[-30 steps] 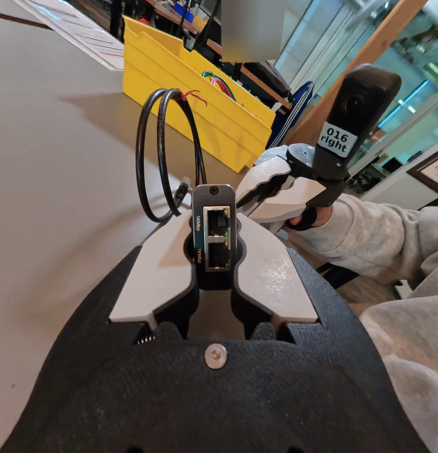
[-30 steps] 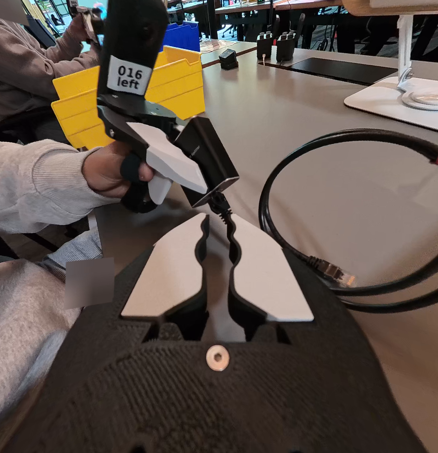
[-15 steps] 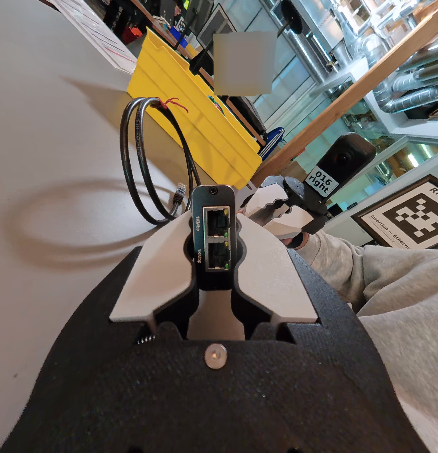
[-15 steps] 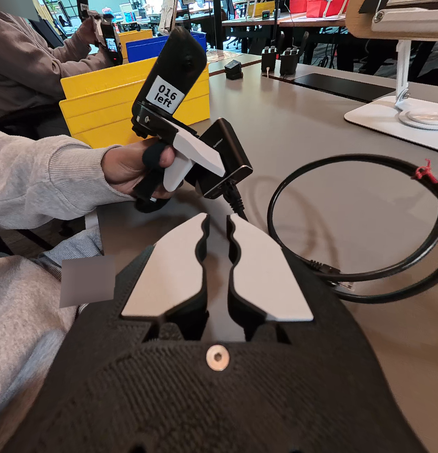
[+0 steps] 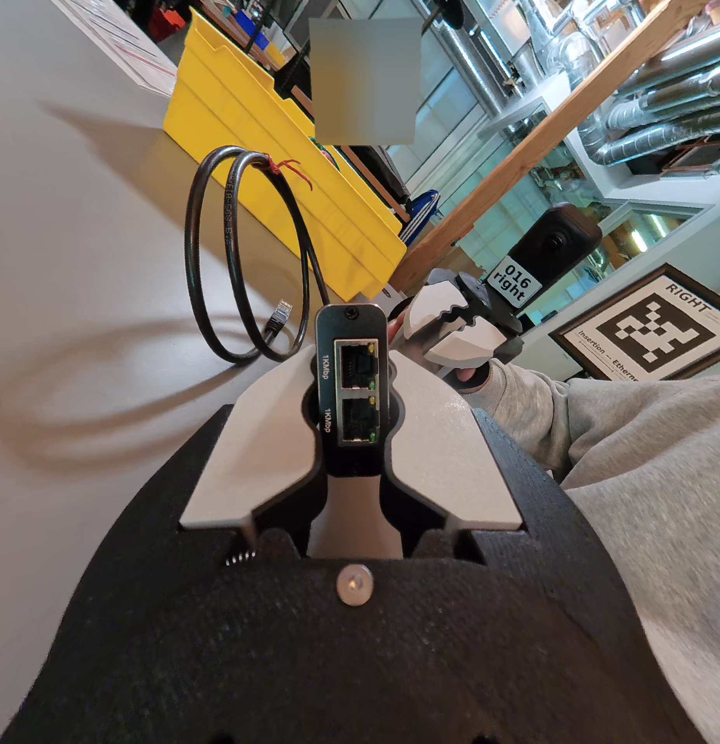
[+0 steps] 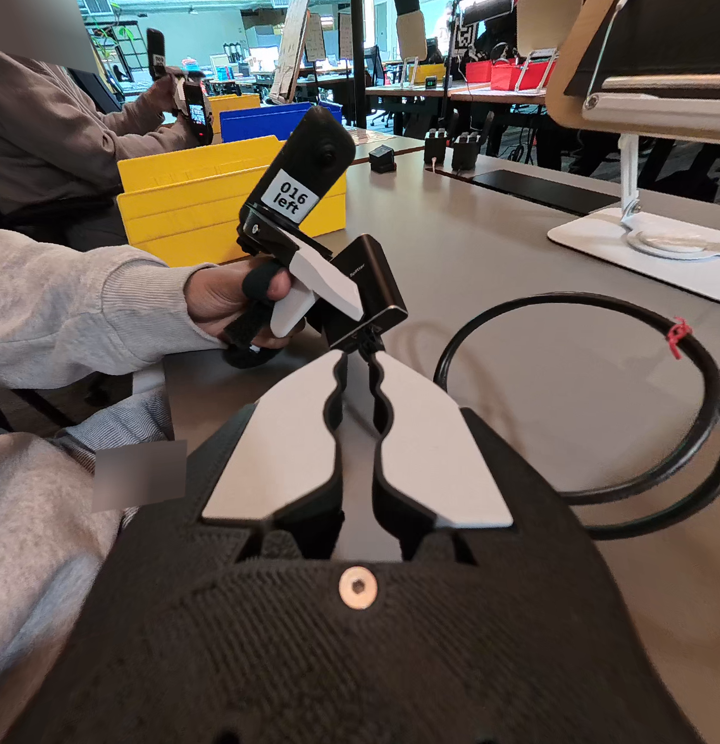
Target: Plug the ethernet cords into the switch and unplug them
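While I hold the rig steady, the left gripper (image 5: 352, 406) is clamped on the switch (image 5: 352, 386), a small black box gripped by its two sides at the centre of the left wrist view. Its two ports face the camera, one above the other, and both are vacant. In the right wrist view the switch (image 6: 372, 282) sits tilted above the tabletop (image 6: 491, 261), left of centre, with a short black plug and cord at its lower end.

The right gripper (image 6: 356, 356) has its fingers set a narrow gap apart; that cord runs down into the gap at the tips, but I cannot tell whether the fingers touch it (the tips hide the contact). In the left wrist view, the right gripper (image 5: 443, 334) appears just right of the switch.

The ethernet cord (image 5: 245, 257), black and coiled in a double loop bound by a red tie (image 5: 284, 169), occupies the upper middle of the left wrist view, its free plug (image 5: 280, 316) unconnected near the tabletop (image 5: 88, 261). A yellow bin (image 5: 270, 169) stands behind the coil. The same coil (image 6: 652, 402) lies at the right of the right wrist view.
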